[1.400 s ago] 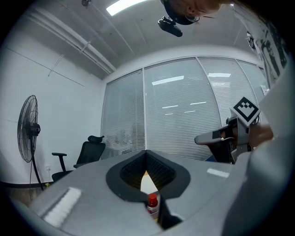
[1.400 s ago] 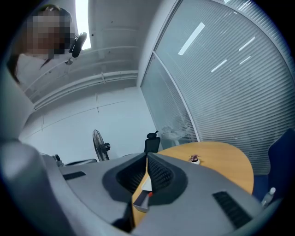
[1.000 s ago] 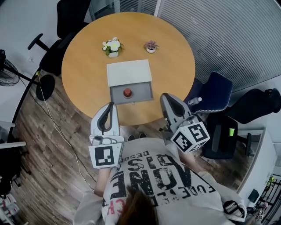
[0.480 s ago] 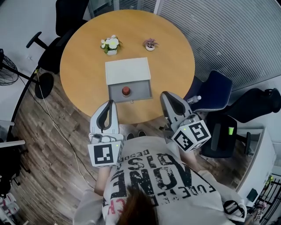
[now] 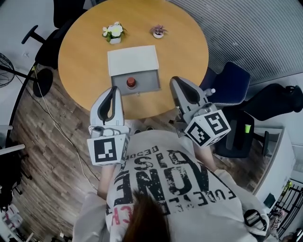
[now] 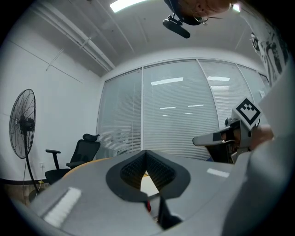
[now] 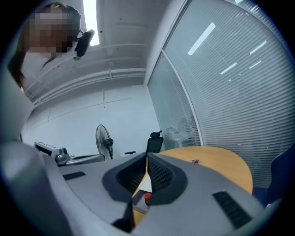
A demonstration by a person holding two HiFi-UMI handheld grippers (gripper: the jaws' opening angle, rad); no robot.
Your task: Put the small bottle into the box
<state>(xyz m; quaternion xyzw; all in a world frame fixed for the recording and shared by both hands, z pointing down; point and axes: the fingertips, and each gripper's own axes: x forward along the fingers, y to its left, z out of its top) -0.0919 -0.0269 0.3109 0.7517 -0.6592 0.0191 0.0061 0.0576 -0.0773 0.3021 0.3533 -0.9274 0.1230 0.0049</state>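
A round wooden table [image 5: 80, 61] stands on a plank floor [image 5: 52, 142], beside a glass wall with shut blinds [image 5: 255, 33]. Black chairs [image 5: 61, 14] stand at its far left, a blue chair [image 5: 232, 82] at its right, and a fan [image 6: 23, 124] stands by the white wall. Two small potted plants [image 5: 112, 32] [image 5: 158, 31] sit on the far side of the table, well apart. Nearer lies the grey box [image 5: 150, 85], its white lid [image 5: 132, 60] lying flat behind it. The bottle [image 5: 131, 82] stands in the box with its red cap up, near the middle of the front wall. The left gripper [image 5: 113, 90] and the right gripper [image 5: 176, 80] hang over the near table edge on either side of the box, touching neither box nor bottle. Each has its jaws pressed together on nothing. Compared with a second ago, the table and box sit higher and further left in the head view. The bottle has kept its place in the box, and both grippers are as tightly closed as before, in about the same spots by the edge. Each marker cube [image 5: 106, 150] [image 5: 207, 128] bears a black-and-white square code. The person's grey shirt [image 5: 170, 175] carries large black lettering, upside down to the camera, which I cannot read with certainty.
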